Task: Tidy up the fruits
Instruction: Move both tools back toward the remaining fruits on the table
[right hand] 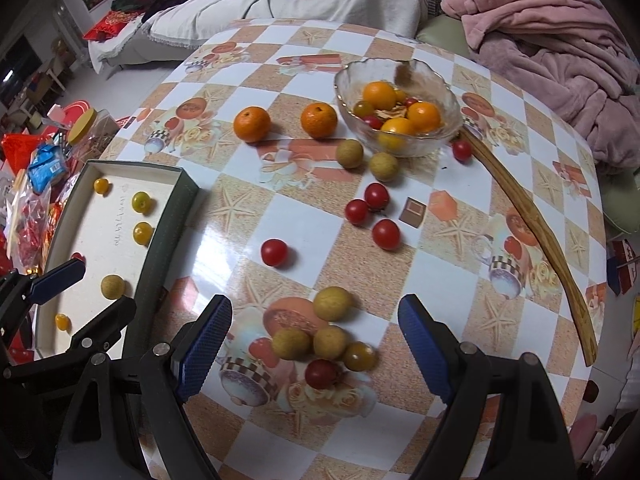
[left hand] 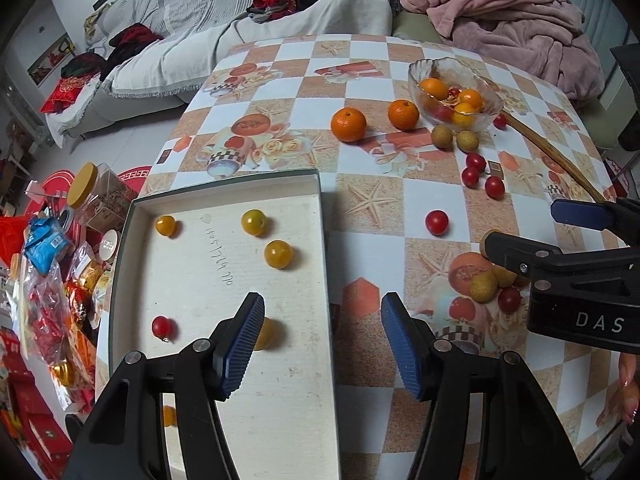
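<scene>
White tray (left hand: 192, 292) holds small yellow and red fruits. Left gripper (left hand: 322, 346) over tray's right edge, jaws parted, nothing between. Right gripper (right hand: 316, 350) right of tray, jaws wide, above a fruit cluster (right hand: 320, 340) without touching. Glass bowl (right hand: 448, 92) beyond tray.

Glossy printed table cover (right hand: 240, 240); clear glass bowl (right hand: 444, 136). Beside bowl: wooden stick (right hand: 532, 220), matt grain. Pink fleece blanket (right hand: 560, 52) behind bowl. Ribbed blue gripper pads (left hand: 400, 344).
</scene>
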### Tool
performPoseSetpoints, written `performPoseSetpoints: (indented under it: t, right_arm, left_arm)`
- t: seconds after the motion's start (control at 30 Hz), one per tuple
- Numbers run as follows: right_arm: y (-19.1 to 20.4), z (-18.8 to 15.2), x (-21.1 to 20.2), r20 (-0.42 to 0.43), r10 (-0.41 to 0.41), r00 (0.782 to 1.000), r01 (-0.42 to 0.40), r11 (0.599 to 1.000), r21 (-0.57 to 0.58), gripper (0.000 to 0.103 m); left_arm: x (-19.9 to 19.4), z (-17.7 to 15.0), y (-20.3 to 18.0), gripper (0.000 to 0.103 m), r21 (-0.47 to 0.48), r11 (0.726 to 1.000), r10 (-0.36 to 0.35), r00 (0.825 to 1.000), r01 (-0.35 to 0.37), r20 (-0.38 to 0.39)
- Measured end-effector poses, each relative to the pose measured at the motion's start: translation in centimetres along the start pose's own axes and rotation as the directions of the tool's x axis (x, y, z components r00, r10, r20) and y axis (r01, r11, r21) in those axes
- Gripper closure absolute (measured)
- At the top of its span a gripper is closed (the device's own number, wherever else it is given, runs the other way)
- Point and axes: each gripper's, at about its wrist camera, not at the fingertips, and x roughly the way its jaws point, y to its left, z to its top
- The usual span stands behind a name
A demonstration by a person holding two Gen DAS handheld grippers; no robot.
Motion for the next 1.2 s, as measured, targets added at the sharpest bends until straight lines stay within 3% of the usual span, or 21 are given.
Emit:
performPoseSetpoints:
  t: [0.27, 0.6, 0.83, 0.97, 1.2]
  right_arm:
    - [-1.8, -0.7, -0.3, 0.010, 0.000, 1.000, 0.000, 1.000, 0.029, 0.015]
    - [-7.3, -5.4, 0.7, -0.051, -0.019, 0.998, 0.026, 0.990, 0.139, 0.015]
    - [-8.4, -6.7, 1.3, -0.061, 0.010, 0.998, 0.000, 0.989, 0.151, 0.015]
    - [-8.9, -6.5, 1.2, -0.042, 0.032, 0.999, -0.025, 0.986, 0.167, 0.015]
    - [-9.6, -2.5, 2.4, 0.014, 0.068, 0.998, -0.069, 0.976, 0.209, 0.015]
  left_arm:
    - [0.0, 0.0, -1.4, 0.041, 0.011, 1.000, -0.012, 1.000, 0.012, -0.004]
    - [1.3, -1.5, -5.8, 0.041, 0.093, 0.992, -0.076, 0.996, 0.080, -0.043]
    - [2.8, -0.7, -8.1, 0.041, 0.113, 0.987, -0.109, 0.993, 0.114, -0.047]
    - [3.2, 1.3, -7.5, 0.041, 0.084, 0.992, -0.093, 0.996, 0.094, -0.016]
    - [5.6, 5.0, -7.1, 0.041, 0.048, 0.997, -0.058, 0.998, 0.058, 0.010]
